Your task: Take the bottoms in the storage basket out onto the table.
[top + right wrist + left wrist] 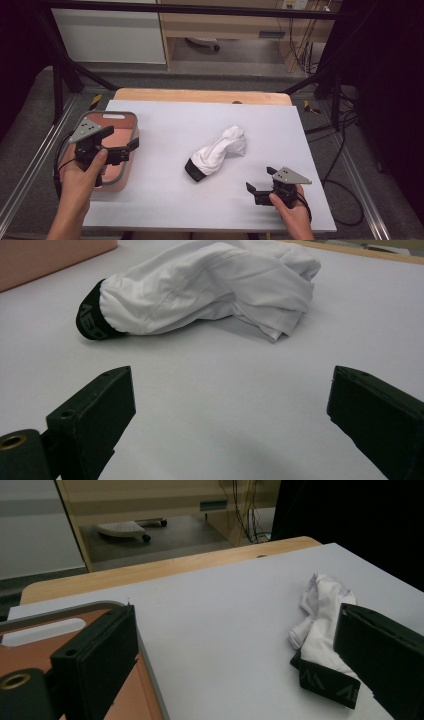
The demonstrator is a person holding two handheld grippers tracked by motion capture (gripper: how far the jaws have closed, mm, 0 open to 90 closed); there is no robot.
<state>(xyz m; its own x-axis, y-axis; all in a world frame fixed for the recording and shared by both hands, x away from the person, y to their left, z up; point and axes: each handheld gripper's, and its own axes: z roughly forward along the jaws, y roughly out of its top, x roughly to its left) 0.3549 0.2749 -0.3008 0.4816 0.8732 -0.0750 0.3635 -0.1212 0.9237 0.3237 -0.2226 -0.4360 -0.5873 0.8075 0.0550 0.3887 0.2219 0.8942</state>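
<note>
Now left gripper [121, 137] over basket [131, 120], right gripper [260, 182] low, both spread.

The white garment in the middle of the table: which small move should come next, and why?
Probably ease the right gripper forward toward the white garment. Its jaws stand open and empty, already facing the cloth, which lies crumpled and untouched, while the left gripper hovers open over the pink basket.

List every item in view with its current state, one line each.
White garment: crumpled, lying mid-table, black waistband toward the person, untouched.
Pink bin: upright at the table's left edge; contents cannot be told.
Left gripper: fingers open, empty, held above the bin.
Right gripper: fingers open, empty, near the table's front edge, pointing at the garment.
</note>
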